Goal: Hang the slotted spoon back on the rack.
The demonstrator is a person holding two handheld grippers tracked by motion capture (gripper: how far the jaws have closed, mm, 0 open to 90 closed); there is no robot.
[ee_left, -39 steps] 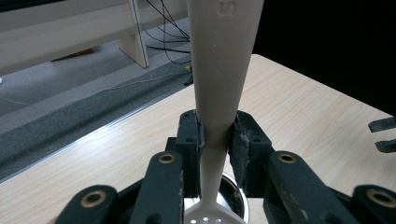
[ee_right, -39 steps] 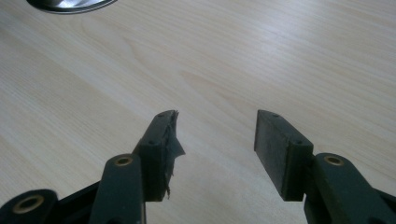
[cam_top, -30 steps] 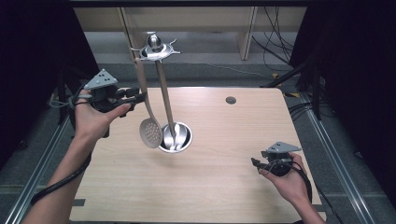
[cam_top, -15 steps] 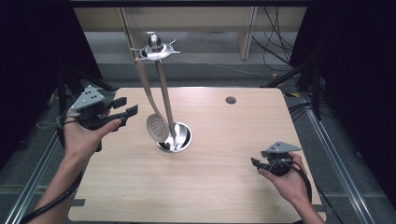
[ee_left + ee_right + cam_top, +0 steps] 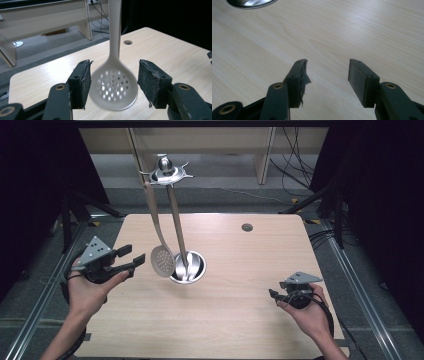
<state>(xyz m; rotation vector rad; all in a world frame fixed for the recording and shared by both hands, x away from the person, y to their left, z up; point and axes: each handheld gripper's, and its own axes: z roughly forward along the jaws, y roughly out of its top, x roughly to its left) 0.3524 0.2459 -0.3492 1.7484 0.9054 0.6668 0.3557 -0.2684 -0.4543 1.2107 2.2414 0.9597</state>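
A steel utensil stand (image 5: 177, 235) rises from a round base (image 5: 189, 268) on the wooden table. From its hooked top (image 5: 165, 171) hangs a pale slotted spoon (image 5: 162, 261), its perforated bowl just above the tabletop. My left gripper (image 5: 134, 258) is to the left of the bowl; its jaws have just been opening and stand wide with nothing between them. In the left gripper view the slotted spoon (image 5: 113, 87) hangs blurred a little beyond the left gripper (image 5: 114, 63). Over bare wood at the front right, my right gripper (image 5: 272, 295) (image 5: 328, 61) is open and holds nothing.
A small round hole (image 5: 247, 227) sits near the table's (image 5: 240, 320) far edge. The stand's base (image 5: 252, 2) shows at the top left of the right gripper view. Wooden furniture legs and cables lie on the floor beyond the table.
The left gripper has drawn back left and downward from the spoon's handle, and its jaws stand wider. The spoon has swung back toward the stand. The right hand has not moved.
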